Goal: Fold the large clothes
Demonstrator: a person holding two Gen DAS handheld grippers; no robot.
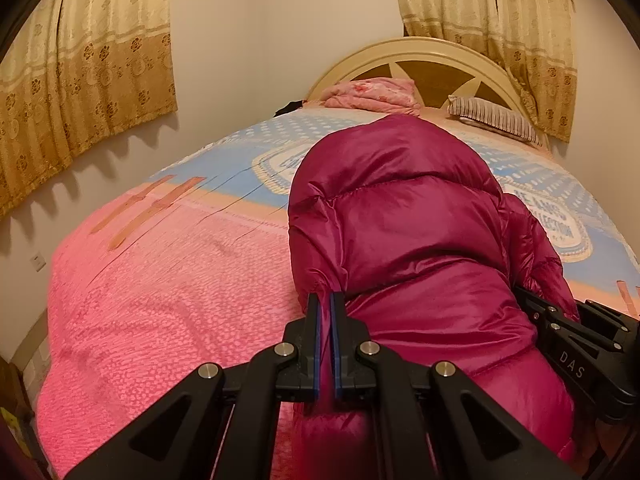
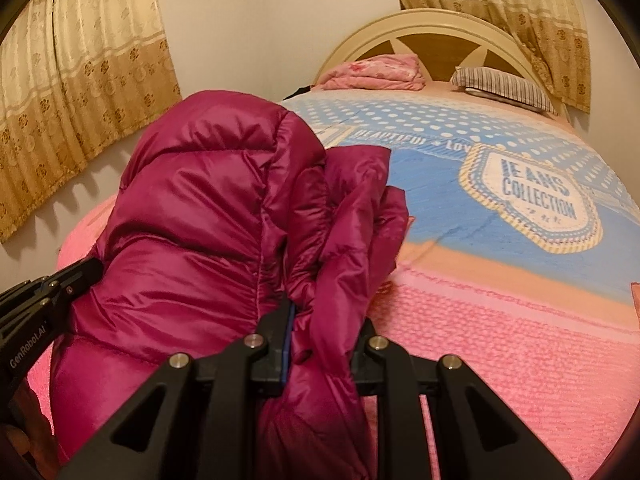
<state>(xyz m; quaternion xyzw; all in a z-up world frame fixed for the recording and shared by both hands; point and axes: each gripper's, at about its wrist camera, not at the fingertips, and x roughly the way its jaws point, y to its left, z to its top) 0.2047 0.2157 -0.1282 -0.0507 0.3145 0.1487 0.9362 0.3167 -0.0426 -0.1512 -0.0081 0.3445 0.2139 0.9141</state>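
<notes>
My left gripper (image 1: 325, 306) pinches a thin edge of the jacket (image 1: 404, 216); my right gripper (image 2: 320, 320) clamps a thick bunch. The jacket hangs between them above the bed (image 1: 160, 280). I should keep both corners level and lay the fold flat

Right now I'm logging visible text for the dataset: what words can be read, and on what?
"JEANS COLLECTION": badge on the bedspread.
"BEAUTIFUL" and "Lov", cut off by the jacket: bedspread banner.
"GenRobot.AI": left gripper body.
"DAS": right gripper body.
Small script under the badge: unreadable.
</notes>
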